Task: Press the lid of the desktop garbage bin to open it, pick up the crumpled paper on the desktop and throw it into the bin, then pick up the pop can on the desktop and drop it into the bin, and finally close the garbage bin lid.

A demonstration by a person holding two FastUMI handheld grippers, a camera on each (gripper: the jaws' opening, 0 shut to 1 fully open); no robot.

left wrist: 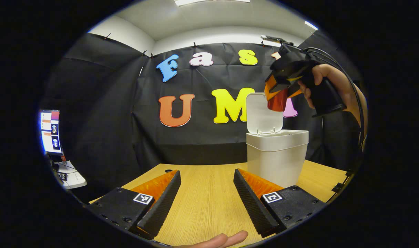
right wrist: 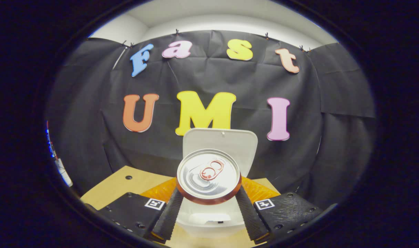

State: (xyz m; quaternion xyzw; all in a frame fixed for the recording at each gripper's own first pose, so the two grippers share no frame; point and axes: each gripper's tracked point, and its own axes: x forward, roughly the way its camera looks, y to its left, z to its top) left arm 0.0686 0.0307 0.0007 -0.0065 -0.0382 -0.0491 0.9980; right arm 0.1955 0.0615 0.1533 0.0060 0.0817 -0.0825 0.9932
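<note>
A white desktop bin (left wrist: 276,156) stands on the wooden table with its lid (left wrist: 263,113) raised upright. Above the bin's opening, a hand holds my right gripper (left wrist: 277,99), which is shut on a red pop can (left wrist: 277,100). In the right gripper view the can's silver top (right wrist: 208,175) faces the camera, clamped between both fingers, with the lid (right wrist: 220,144) behind it and the bin's opening (right wrist: 209,218) just below. My left gripper (left wrist: 207,196) hovers low over the table, open, with nothing between its fingers. No crumpled paper is visible on the table.
The wooden table (left wrist: 202,193) stretches ahead to the black cloth wall. A monitor (left wrist: 50,131) and a small white stand with a keyboard (left wrist: 70,175) are off to the far left. Fingertips (left wrist: 220,240) of a hand show at the bottom edge.
</note>
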